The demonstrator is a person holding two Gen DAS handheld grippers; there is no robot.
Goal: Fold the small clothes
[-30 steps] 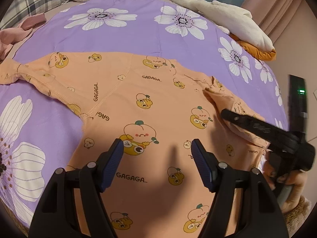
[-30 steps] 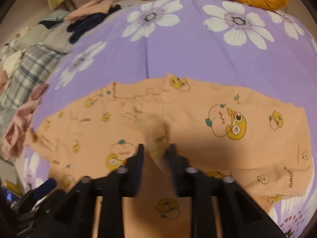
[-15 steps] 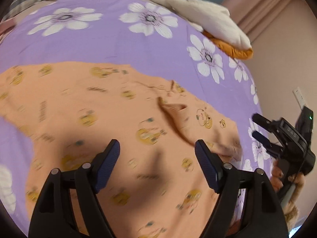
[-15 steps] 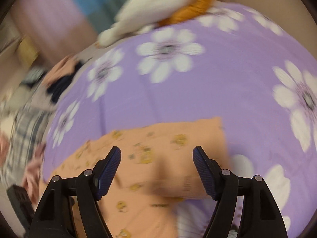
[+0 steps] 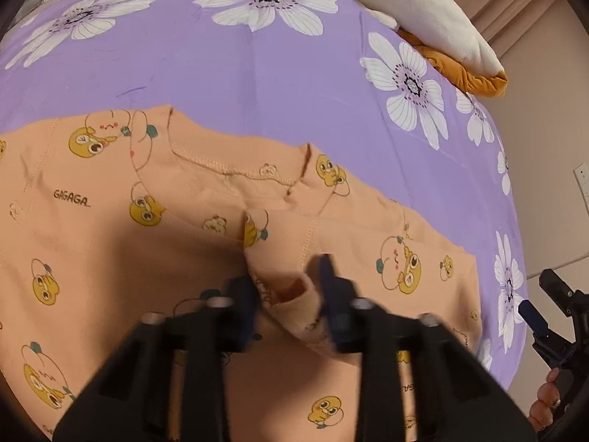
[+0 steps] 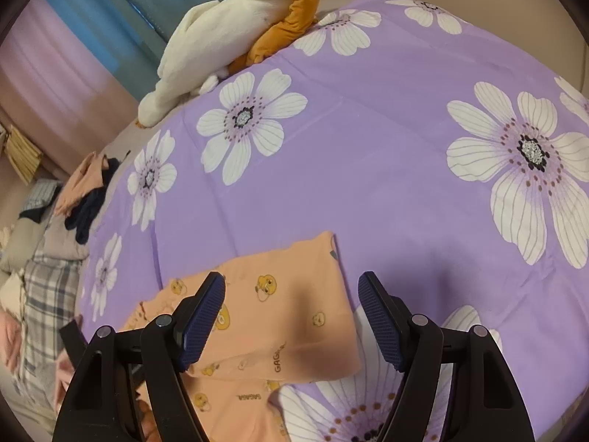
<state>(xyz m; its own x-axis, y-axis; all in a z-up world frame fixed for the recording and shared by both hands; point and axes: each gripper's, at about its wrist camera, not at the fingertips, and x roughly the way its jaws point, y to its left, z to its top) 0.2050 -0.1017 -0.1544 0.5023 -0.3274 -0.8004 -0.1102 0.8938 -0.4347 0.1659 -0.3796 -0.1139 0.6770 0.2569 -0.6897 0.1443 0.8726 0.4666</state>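
An orange child's shirt (image 5: 110, 258) printed with cartoon ducks lies flat on the purple flowered bedspread (image 5: 257, 73), collar (image 5: 228, 169) towards the far side. One sleeve is folded in over the chest. My left gripper (image 5: 289, 291) is closing on that sleeve's cuff (image 5: 294, 307), which is bunched between the pads. In the right wrist view my right gripper (image 6: 291, 316) hangs open above the shirt's outer edge (image 6: 257, 335), holding nothing. It also shows at the right edge of the left wrist view as the right gripper (image 5: 545, 313), held by a hand.
A white and orange plush toy (image 6: 228, 37) lies at the far end of the bed. Piled clothes (image 6: 84, 199) and a plaid fabric (image 6: 40, 294) sit along the left side. A wall with a socket (image 5: 581, 176) borders the bed's right edge.
My left gripper moved over to the folded sleeve and narrowed from wide open onto its cuff. My right gripper let go of the sleeve, opened, rolled and swung out to the shirt's edge.
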